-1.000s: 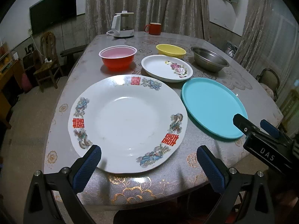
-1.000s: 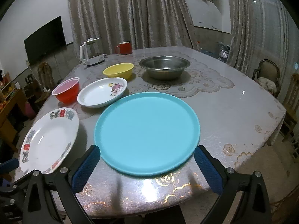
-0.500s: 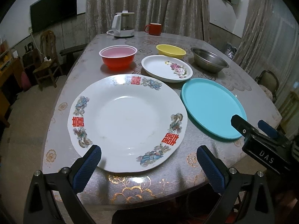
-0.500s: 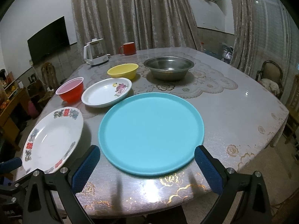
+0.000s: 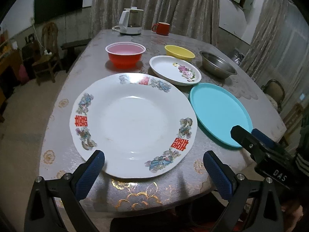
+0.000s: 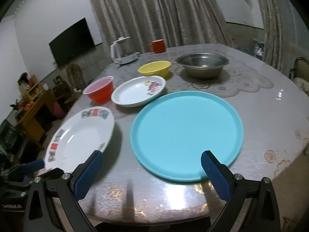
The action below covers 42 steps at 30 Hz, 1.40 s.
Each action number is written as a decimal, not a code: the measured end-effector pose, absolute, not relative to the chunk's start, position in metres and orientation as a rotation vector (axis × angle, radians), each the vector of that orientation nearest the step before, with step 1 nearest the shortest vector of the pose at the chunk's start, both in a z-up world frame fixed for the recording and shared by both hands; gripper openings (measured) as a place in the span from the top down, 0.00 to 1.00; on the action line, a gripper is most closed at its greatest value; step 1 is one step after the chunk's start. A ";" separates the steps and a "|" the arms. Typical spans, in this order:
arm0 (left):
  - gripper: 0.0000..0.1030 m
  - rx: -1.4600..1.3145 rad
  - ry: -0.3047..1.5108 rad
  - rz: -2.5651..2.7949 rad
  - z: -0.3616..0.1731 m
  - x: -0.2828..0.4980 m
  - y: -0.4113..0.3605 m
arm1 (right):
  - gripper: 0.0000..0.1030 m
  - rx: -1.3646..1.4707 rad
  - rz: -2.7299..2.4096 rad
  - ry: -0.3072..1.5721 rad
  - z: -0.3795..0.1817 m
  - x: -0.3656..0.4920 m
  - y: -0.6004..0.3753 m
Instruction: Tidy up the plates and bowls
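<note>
The left gripper is hovering at the near edge of the counter, its jaws spread wide and holding nothing, with the near rim of the large white plate sitting just ahead of the blue pads and between them. This plate, with red characters and floral patches round its rim, is lying flat at the counter's 7 o'clock side. Just beside it, toward 4 o'clock, the turquoise plate is lying flat; their rims are close, but whether they are touching is not clear.

The right gripper is hanging over the near rim of the turquoise plate, jaws also wide and gripping nothing; the right pad is overlapping the plate's edge in this view and the left pad is sitting over the gap toward the large white plate. Contact cannot be judged. In the left wrist view the right gripper is showing at 4 o'clock, its tips over the turquoise rim.

Farther back, the small white plate with a pink flower is resting near the counter's middle. At its 10 o'clock the red bowl is standing upright; at its 12 o'clock the yellow bowl is sitting just behind it; at its 2 o'clock the steel bowl is standing apart. At the far 12 o'clock edge a white kettle and a red mug are standing near each other in front of the curtains.
</note>
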<state>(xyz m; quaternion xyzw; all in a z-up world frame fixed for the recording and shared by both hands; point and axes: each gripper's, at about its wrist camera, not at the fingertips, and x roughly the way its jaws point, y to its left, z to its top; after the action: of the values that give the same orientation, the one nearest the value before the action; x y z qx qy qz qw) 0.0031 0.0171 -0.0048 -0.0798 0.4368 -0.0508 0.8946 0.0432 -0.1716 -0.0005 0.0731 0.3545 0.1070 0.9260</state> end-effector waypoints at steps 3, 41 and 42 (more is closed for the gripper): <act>0.00 -0.204 0.906 -0.139 -0.006 0.004 0.022 | 0.00 0.156 0.255 0.726 0.000 0.042 -0.168; 0.19 -0.439 0.801 -0.067 -0.026 0.044 0.136 | 0.42 0.076 0.626 0.954 -0.031 0.093 -0.100; 0.19 -0.450 0.804 -0.076 -0.028 0.045 0.137 | 0.42 0.074 0.626 0.949 -0.030 0.098 -0.098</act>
<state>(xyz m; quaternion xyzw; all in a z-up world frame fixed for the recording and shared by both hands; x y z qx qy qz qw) 0.0451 0.1366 -0.0279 -0.2171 0.3879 -0.0368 0.8950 0.0976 -0.0976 -0.0303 0.0350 0.4491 0.2963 0.8422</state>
